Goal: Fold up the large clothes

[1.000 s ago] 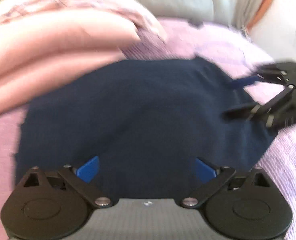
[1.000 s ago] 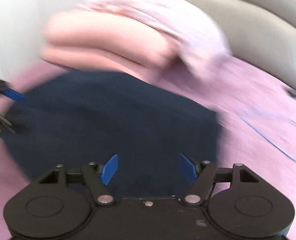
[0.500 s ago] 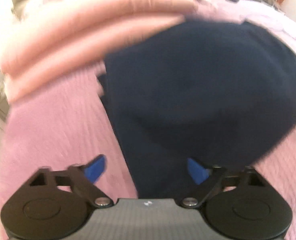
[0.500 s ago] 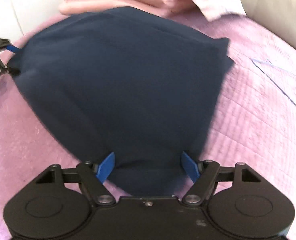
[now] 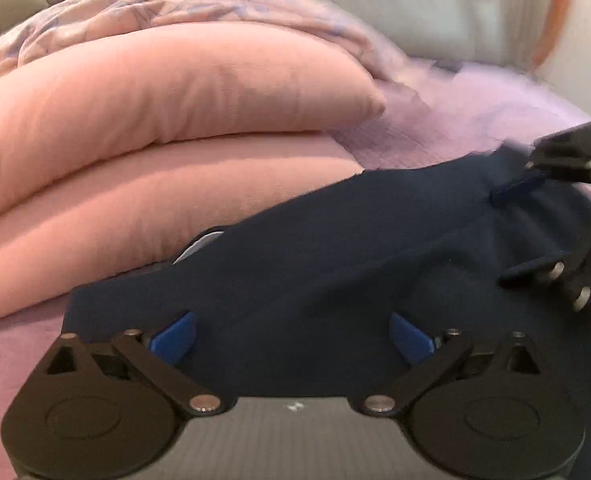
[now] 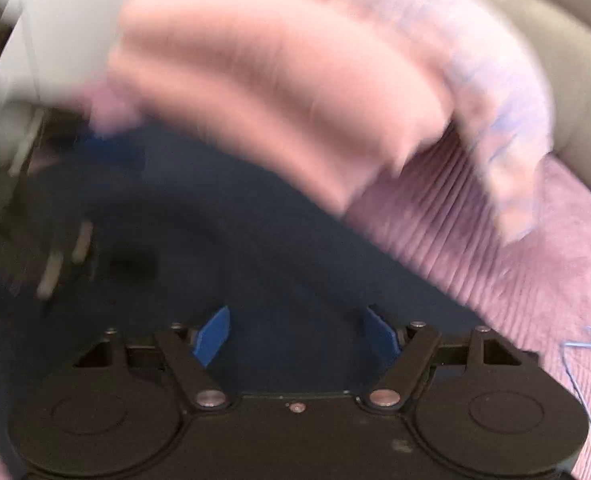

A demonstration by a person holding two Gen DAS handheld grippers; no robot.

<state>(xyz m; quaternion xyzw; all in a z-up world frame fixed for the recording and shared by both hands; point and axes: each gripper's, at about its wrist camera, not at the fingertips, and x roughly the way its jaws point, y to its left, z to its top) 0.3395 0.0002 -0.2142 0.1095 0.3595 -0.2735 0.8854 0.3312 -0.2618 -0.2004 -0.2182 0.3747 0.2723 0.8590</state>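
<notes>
A dark blue cloth lies on the purple bed cover, just beside pink pillows. The left gripper and right gripper are opening wide over it, pinching nothing.

Left gripper: black linkage arms on two round black housings, silver pivot screws, blue fingertip pads, grey ribbed base plate. Right gripper: same black build, blue pads, all-black base with one small central screw
</notes>
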